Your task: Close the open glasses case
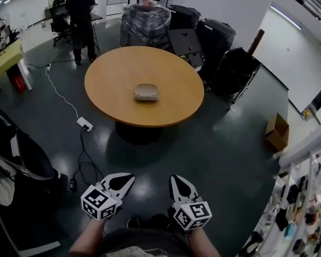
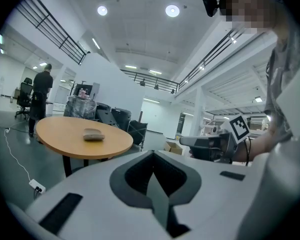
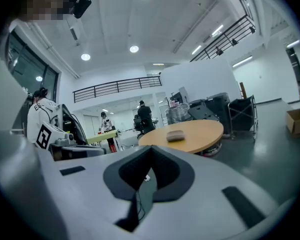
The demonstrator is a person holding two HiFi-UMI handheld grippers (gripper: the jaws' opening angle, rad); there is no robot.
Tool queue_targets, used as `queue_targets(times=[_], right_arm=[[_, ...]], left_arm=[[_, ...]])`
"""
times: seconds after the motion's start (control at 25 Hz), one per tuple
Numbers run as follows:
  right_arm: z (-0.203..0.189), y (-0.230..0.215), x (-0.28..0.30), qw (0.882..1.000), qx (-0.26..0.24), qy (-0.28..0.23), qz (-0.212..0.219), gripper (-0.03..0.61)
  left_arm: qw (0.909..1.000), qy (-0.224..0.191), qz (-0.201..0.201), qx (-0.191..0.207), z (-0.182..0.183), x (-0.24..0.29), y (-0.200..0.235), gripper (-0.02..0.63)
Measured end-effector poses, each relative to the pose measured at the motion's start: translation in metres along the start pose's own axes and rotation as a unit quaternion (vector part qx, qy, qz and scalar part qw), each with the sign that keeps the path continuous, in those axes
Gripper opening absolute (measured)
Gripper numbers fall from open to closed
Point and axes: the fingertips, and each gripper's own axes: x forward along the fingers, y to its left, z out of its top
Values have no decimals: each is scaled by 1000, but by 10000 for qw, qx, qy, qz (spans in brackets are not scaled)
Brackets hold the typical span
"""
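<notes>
A grey-beige glasses case lies low near the middle of a round wooden table. It also shows far off in the left gripper view and the right gripper view. From this distance I cannot tell how its lid stands. My left gripper and right gripper hang side by side over the dark floor, close to my body and well short of the table. In their own views, the left gripper and the right gripper have tips that meet, with nothing held.
A white power strip and its cable lie on the floor left of the table base. A person stands beyond the table. A wrapped pallet and black cases stand behind it, a cardboard box and shelves at right.
</notes>
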Motion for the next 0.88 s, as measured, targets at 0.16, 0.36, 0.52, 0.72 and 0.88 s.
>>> queue_targets(times=[0.16,0.36,0.52,0.72,0.88], right_arm=[[-10,-20,13,9997,147,155,-111,-12],[-11,-59,53,9994,273,209,-98,-12],[6,-85,99,9994,269,202,63,-12],[35,-124,144,9994,177,173,234,-12],[48,-153,168,9988,212,190,395,-12]], left_arm=[[9999,71,34,-123,-3,14,21,6],[9995,193,205,-166,-4,47,53,6],[9989,175,382,-194,10,78,82,6],[9975,139,661,-222,33,117,111,6],[9961,168,822,-268,41,144,129,6]])
